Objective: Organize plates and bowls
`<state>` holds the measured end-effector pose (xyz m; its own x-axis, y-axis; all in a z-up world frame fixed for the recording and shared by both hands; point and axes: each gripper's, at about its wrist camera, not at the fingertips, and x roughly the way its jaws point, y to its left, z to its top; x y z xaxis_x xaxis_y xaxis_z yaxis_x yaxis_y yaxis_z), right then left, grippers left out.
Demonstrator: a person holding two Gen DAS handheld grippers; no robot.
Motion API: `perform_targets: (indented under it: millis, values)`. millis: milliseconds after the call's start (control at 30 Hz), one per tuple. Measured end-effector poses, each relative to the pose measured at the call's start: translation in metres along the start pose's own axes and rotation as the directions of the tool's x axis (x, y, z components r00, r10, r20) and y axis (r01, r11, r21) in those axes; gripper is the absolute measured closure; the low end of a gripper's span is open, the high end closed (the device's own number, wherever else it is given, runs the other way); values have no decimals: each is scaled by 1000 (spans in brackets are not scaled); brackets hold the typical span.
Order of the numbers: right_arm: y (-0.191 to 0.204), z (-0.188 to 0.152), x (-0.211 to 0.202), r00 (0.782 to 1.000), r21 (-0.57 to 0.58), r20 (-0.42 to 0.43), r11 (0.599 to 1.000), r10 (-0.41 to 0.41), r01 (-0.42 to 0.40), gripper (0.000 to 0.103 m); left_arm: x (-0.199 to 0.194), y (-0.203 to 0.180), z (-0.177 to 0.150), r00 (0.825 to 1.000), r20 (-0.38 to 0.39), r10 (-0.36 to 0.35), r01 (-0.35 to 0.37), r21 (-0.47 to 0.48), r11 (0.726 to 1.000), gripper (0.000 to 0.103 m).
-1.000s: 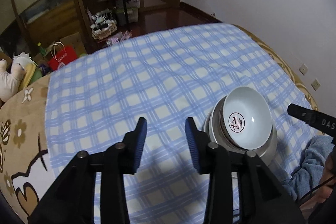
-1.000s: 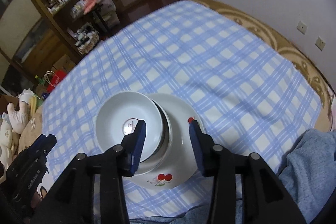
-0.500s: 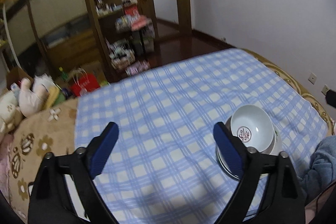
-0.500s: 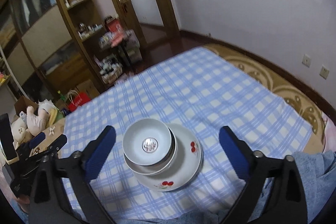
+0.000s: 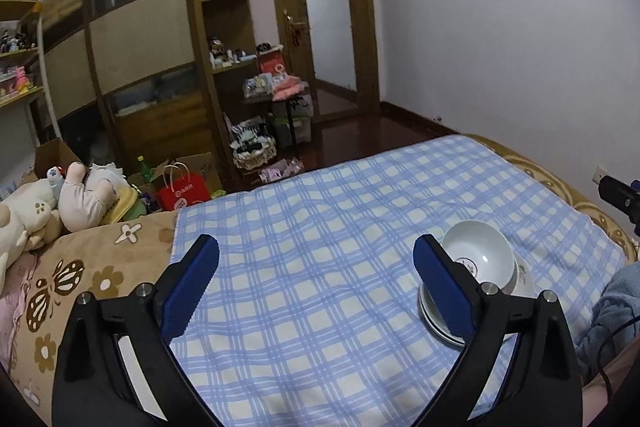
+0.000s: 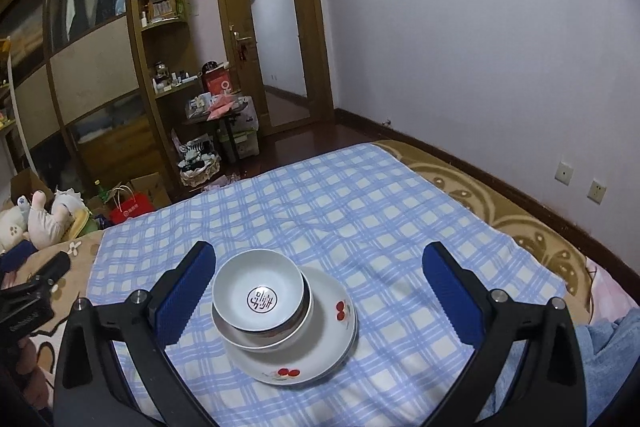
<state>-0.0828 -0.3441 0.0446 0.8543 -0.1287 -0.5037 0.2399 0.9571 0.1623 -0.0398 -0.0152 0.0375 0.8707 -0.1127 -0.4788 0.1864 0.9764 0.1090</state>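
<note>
Home bedroom: bed [image 5: 360,227], wardrobe [image 5: 132,67], plush toys [image 5: 60,203].

A white bowl [image 6: 258,291] bore a dark round emblem inside, atop a white plate [image 6: 316,339] painted with red cherries. The cloth [image 6: 360,219] beneath was checked in pale blue and cream. The blanket [image 5: 92,267] was tan with brown and white flowers and butterflies. The gripper pads [image 6: 448,291] were deep blue on black arms. A red bag [image 5: 182,191] stood beyond.
</note>
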Motion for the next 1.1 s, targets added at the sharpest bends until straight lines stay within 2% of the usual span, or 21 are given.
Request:
perform_targets:
  millis: [200,400,567,733,867,1100]
  values:
    - [6,-3,4,1000,-20,15,1000,19,-19,0,3,5,-9,999,19,43,-43,1,999,6]
    - [14,-9,15,1000,-47,-20,999,19,-20,0,11,9,-14,1000,10,24,-24,-20,1000,6]
    - [25,-12,19,1000,-97,-28,995,13,-16,0,15,5,-16,999,20,47,-47,1,999,6]
    - [25,-13,22,999,-100,-41,995,14,-18,0,20,7,-17,1000,-7,26,-26,-31,999,6]
    - [26,-14,24,999,-102,-50,995,7,-12,0,18,9,-19,999,15,48,-48,-40,998,6]
    - [27,-14,26,999,-103,-54,995,2,-7,0,20,10,-20,999,3,51,-50,-43,998,6]
